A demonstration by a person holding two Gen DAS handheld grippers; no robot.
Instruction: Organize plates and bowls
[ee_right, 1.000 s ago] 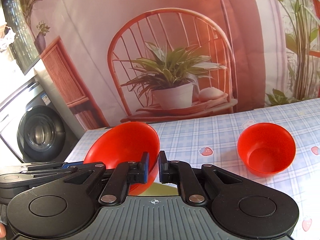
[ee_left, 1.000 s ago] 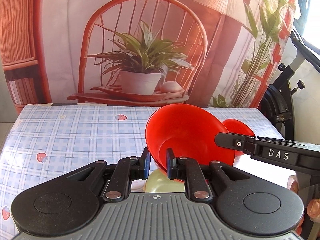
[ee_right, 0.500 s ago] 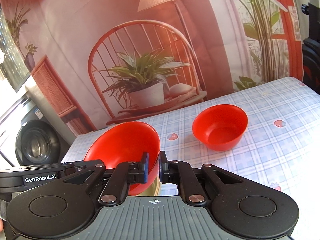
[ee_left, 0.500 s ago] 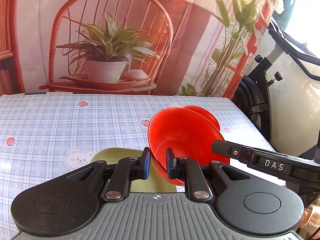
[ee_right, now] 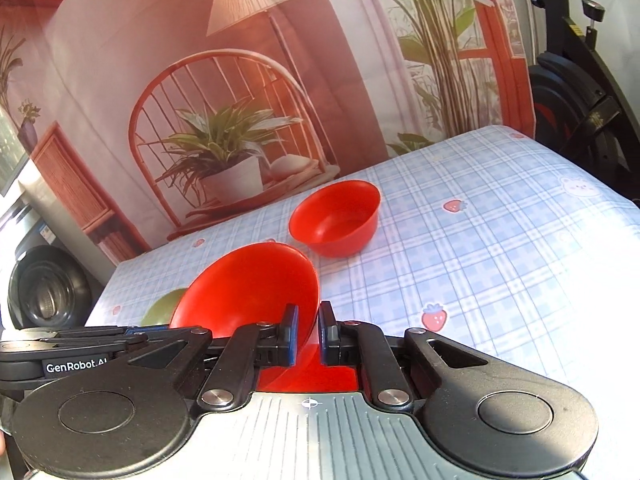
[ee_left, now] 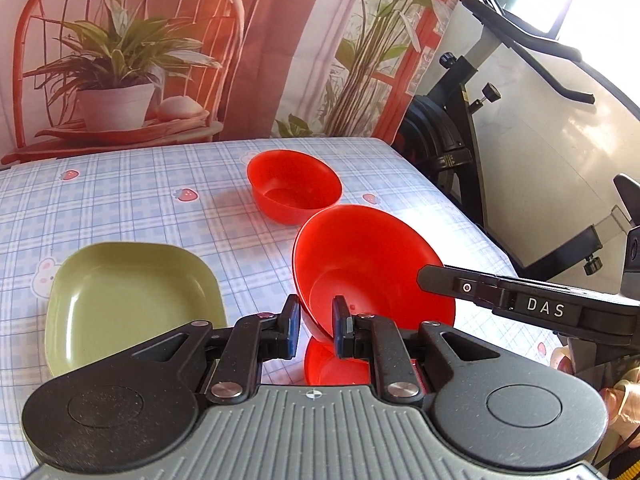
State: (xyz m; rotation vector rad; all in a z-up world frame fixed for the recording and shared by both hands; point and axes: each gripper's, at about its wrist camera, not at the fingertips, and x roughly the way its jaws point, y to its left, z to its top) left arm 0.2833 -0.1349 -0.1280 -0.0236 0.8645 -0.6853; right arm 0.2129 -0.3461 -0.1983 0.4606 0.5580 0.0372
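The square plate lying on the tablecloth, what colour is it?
Olive green. The square plate shows best in the left wrist view; the right wrist view catches only a sliver.

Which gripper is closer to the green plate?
Left. The left gripper is just beside the plate; the right gripper is across the held bowl from it.

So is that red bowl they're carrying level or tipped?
Tipped. The held red bowl leans with its opening tilted toward the far bowl, pinched at its rim by both the left hand-held gripper and the right hand-held gripper.
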